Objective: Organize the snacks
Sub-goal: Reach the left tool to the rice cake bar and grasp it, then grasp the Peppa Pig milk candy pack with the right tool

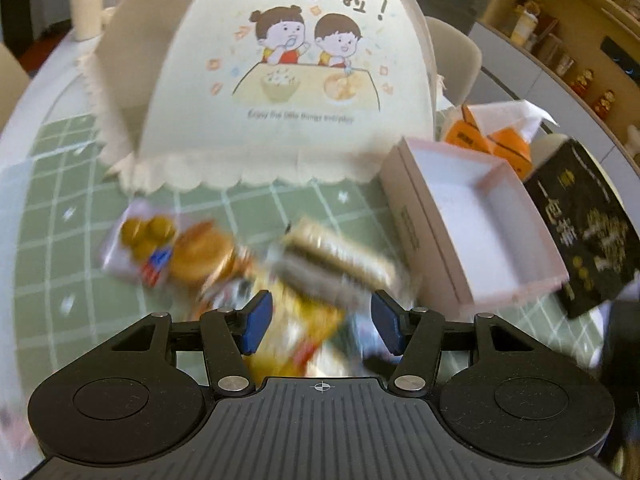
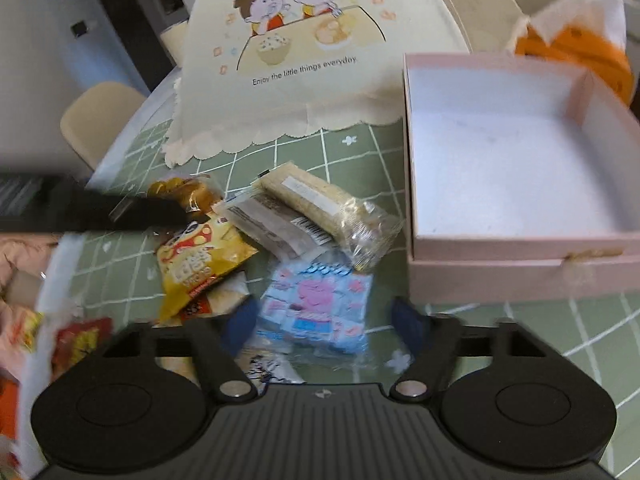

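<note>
A pile of wrapped snacks lies on the green checked tablecloth. It holds a yellow packet (image 2: 200, 264), a rice bar in clear wrap (image 2: 316, 200), a blue and pink cartoon packet (image 2: 320, 304) and a round cake packet (image 1: 200, 256). An open pink box (image 2: 500, 152) with nothing in it stands to their right; it also shows in the left wrist view (image 1: 472, 232). My left gripper (image 1: 320, 322) is open just above the yellow packet (image 1: 296, 332). My right gripper (image 2: 324, 322) is open over the blue and pink packet. The left gripper reaches in at the left of the right wrist view (image 2: 100, 212).
A cream food cover (image 1: 288, 80) with a cartoon of two children stands behind the snacks. An orange tissue box (image 1: 492, 136) and a black box (image 1: 588, 228) lie beside the pink box. Chairs and shelves stand beyond the table. More packets (image 2: 80, 340) sit at the near left.
</note>
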Available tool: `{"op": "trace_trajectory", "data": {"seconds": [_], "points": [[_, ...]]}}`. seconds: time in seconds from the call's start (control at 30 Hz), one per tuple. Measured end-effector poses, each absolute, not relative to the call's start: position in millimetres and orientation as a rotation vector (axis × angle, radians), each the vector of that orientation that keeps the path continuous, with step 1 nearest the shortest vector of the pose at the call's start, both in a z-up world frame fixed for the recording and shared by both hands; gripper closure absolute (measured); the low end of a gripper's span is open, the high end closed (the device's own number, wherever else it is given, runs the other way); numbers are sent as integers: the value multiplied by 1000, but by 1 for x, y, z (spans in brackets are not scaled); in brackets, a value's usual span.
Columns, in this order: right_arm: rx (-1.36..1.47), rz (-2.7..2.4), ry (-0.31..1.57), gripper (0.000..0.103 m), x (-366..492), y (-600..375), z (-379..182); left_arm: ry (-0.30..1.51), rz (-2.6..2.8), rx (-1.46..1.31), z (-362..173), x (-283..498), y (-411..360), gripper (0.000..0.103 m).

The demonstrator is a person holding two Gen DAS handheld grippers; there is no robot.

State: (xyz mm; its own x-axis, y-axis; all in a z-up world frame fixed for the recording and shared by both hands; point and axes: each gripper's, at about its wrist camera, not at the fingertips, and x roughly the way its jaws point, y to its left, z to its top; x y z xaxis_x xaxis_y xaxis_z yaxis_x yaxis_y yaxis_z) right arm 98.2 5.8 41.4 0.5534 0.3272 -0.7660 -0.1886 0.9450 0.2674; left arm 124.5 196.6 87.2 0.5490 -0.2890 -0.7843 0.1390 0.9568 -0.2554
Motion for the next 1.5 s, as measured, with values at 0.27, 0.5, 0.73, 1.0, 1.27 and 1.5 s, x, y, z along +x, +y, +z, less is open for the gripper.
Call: {"op": "trace_trajectory", "data": {"seconds": [0.27,0.5,0.73,1.0,1.27,1.5], "points": [[121,103,990,65,58,-17,44,1130,-211,-196,45,222,162,47],[79,33,942,42,37,-28,58,1062,-395,135,36,212,133,45],[129,147,926,26,73,4,51,1102,-570,225,41,183,168,48],[-61,223,913,40,77,53,40,1165,-477,32,33,179,174,50],[-88,129,1005,73,30,-8,37,1080,-458,183,25,156,120,68],[-93,101,973,38,-13,-50,40,1047,-541,27,40,81,135,69]]}}
